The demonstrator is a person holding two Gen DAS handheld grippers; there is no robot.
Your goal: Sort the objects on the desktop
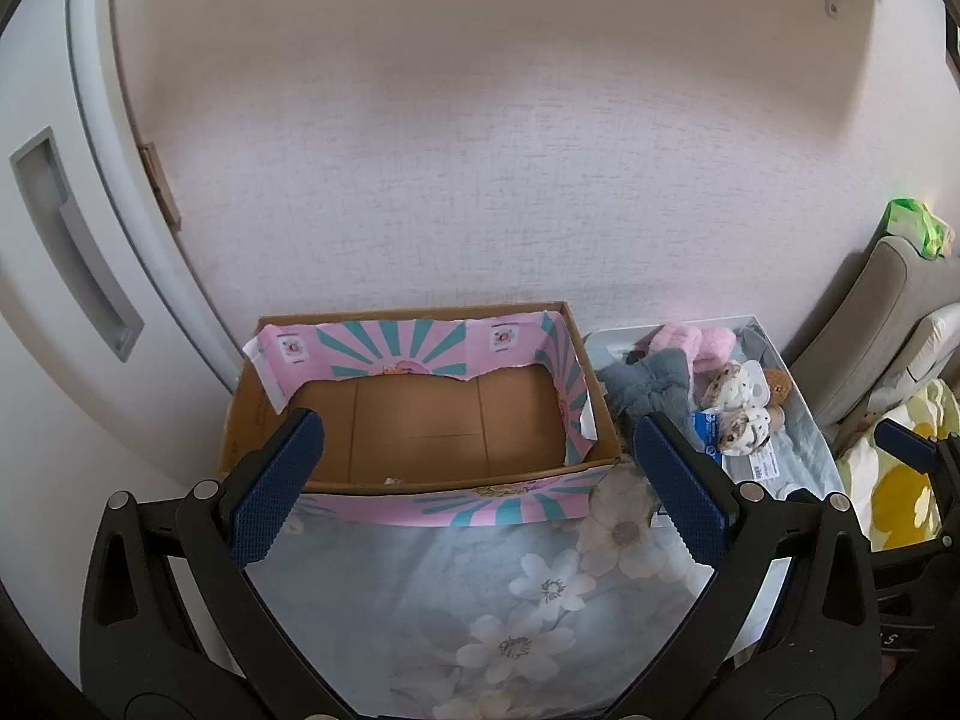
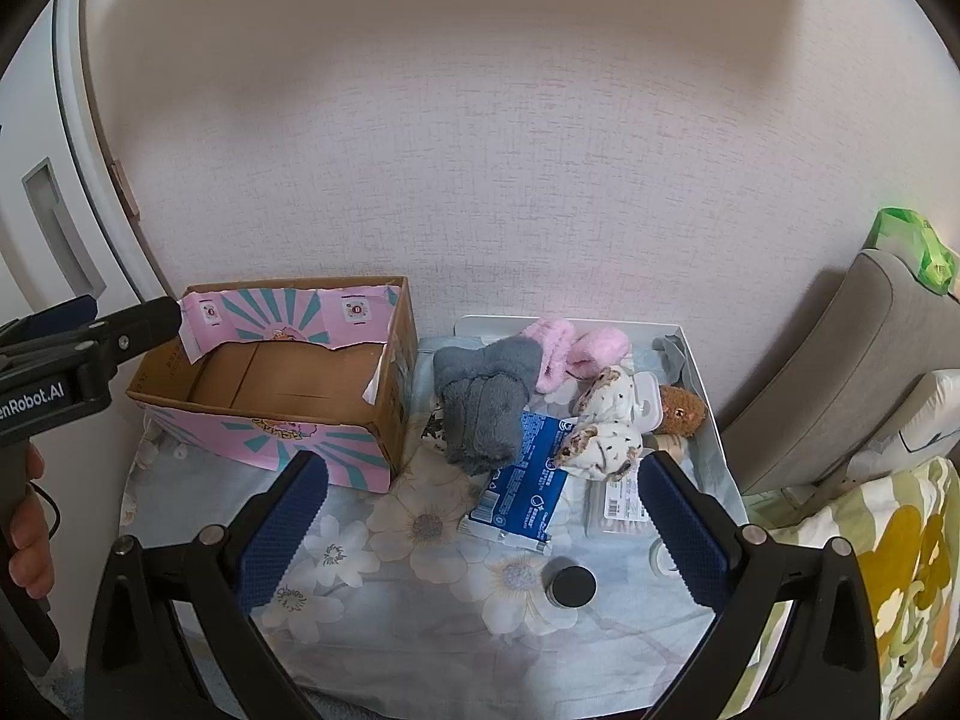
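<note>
An empty cardboard box (image 1: pixel 420 420) with pink and teal print stands against the wall; it also shows in the right wrist view (image 2: pixel 288 384). To its right lies a pile: grey plush cloth (image 2: pixel 483 402), pink fuzzy socks (image 2: pixel 576 351), spotted cream socks (image 2: pixel 606 426), a brown plush toy (image 2: pixel 681 408), a blue packet (image 2: pixel 528 483), a cotton swab box (image 2: pixel 618 507) and a small black-capped jar (image 2: pixel 573 587). My left gripper (image 1: pixel 480 474) is open and empty before the box. My right gripper (image 2: pixel 483 525) is open and empty before the pile.
A floral cloth (image 2: pixel 420 618) covers the table. A white tray (image 2: pixel 696 360) lies under the pile. A white door (image 1: pixel 54 252) is at left. A grey cushion (image 2: pixel 840 372) and a yellow-flowered fabric (image 2: pixel 900 570) are at right.
</note>
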